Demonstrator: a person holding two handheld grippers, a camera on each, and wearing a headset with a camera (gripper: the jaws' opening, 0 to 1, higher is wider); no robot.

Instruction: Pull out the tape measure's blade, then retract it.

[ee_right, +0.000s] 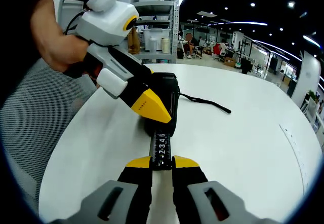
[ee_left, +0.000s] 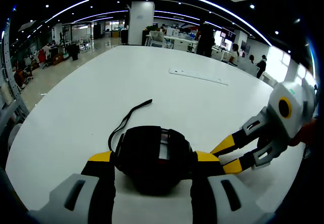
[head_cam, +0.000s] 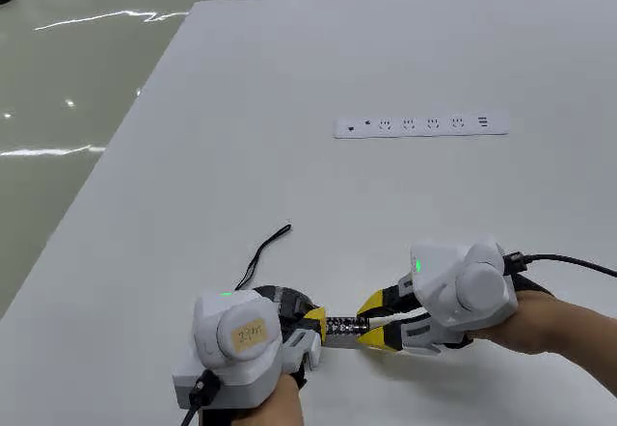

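Observation:
A black tape measure [ee_left: 154,155] rests on the white table [head_cam: 318,69], and my left gripper [ee_left: 154,157] is shut on its case from both sides. A short length of numbered blade [ee_right: 161,148] sticks out of the case [ee_right: 164,102]. My right gripper [ee_right: 162,161] is shut on the blade's end, close to the case. In the head view the left gripper [head_cam: 310,328] is at the bottom centre and the right gripper [head_cam: 372,322] just to its right, with the blade [head_cam: 342,327] between them. The tape's black wrist strap [head_cam: 262,252] trails away across the table.
A white power strip [head_cam: 421,124] lies farther back on the table. The table's left edge [head_cam: 116,146] drops to a glossy floor. A grey mesh chair [ee_right: 35,133] stands beside the table in the right gripper view.

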